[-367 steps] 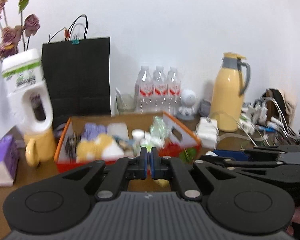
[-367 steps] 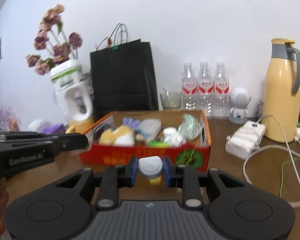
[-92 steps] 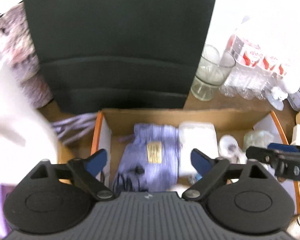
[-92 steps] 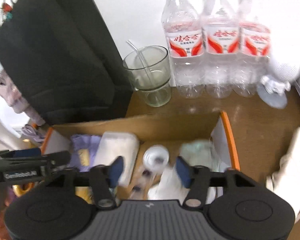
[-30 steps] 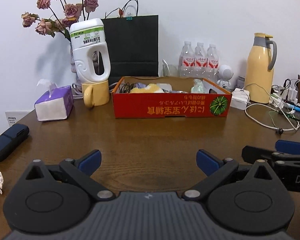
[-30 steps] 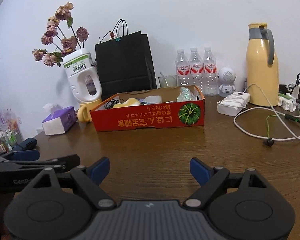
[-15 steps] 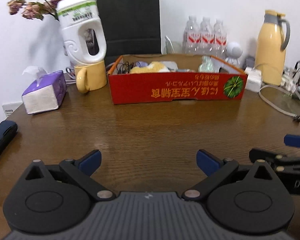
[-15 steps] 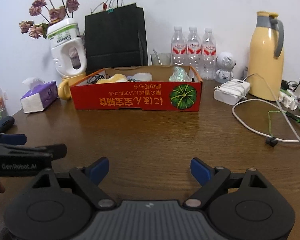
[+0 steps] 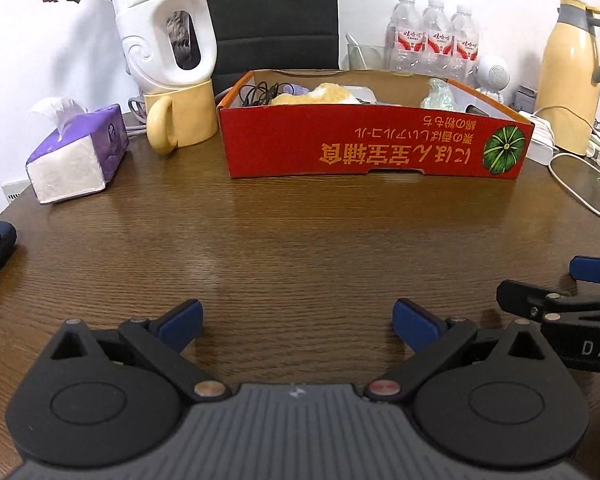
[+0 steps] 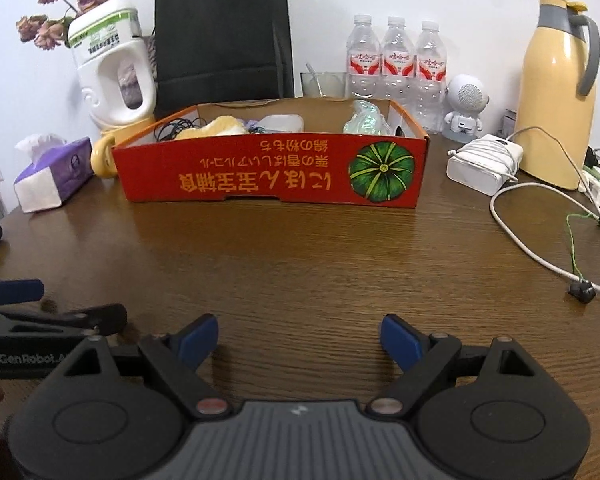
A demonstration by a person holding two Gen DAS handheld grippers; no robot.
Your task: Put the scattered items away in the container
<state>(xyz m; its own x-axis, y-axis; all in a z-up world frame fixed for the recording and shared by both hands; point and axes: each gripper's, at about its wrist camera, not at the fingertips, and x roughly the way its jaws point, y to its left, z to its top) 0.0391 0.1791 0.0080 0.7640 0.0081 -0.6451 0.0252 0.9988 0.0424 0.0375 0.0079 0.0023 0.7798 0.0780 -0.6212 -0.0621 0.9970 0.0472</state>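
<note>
Since the wooden table [image 9: 300,232] between grippers and box lies bare, tidying looks near done. Red cardboard box [image 10: 272,176] sits far centre: light, stiff, best taken by its rim. Contents in it, a soft yellow sponge [image 10: 216,126] and crinkly wrapper [image 10: 364,118], look light. Left gripper [image 9: 296,320] and right gripper [image 10: 300,338]: jaws apart, empty, near edge, well short of the box.

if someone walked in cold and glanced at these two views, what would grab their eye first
Most likely the red cardboard box with the green pumpkin print, standing mid-table with odds and ends inside. Next, the tall yellow thermos jug at the far right and the big white bottle perched on a yellow mug to the box's left. In the foreground, the left gripper and right gripper both hover open and empty over bare wood.
</note>
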